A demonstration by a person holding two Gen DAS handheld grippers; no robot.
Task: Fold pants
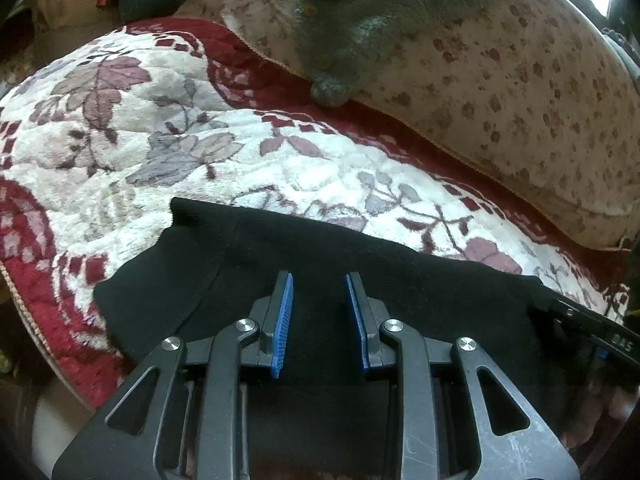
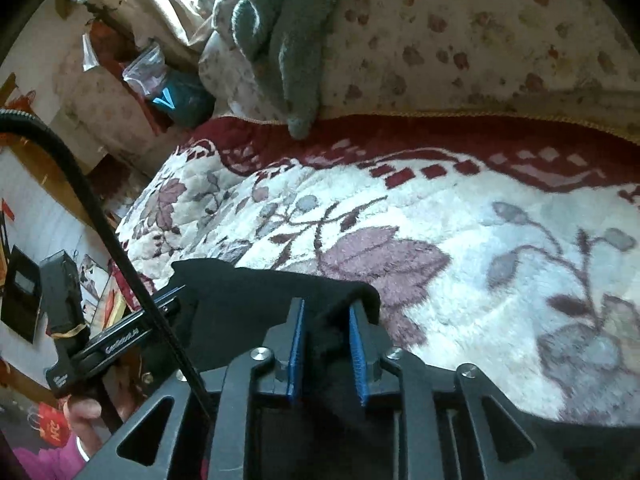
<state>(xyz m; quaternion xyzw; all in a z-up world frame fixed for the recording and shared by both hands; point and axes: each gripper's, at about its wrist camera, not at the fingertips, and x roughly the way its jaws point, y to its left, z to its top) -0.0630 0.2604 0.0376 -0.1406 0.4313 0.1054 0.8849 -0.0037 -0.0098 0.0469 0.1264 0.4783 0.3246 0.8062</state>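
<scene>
Left wrist view, pants [image 1: 304, 264]: black, matte, soft knit; they lie on the blanket [image 1: 168, 128] with the long axis across the view, directly under and ahead of the left gripper [image 1: 319, 292].
Left jaws: parted, blue ribbed pads clear of each other; cloth shows between them, but whether it is pinched I cannot tell.
Right wrist view, right gripper [image 2: 326, 320]: a raised fold of the pants' edge stands between the pads; jaws narrowly parted, contact uncertain.
Nearer hand: both are at the cloth, the right one at its end.
Blanket: plush, white and maroon, leaf pattern.
</scene>
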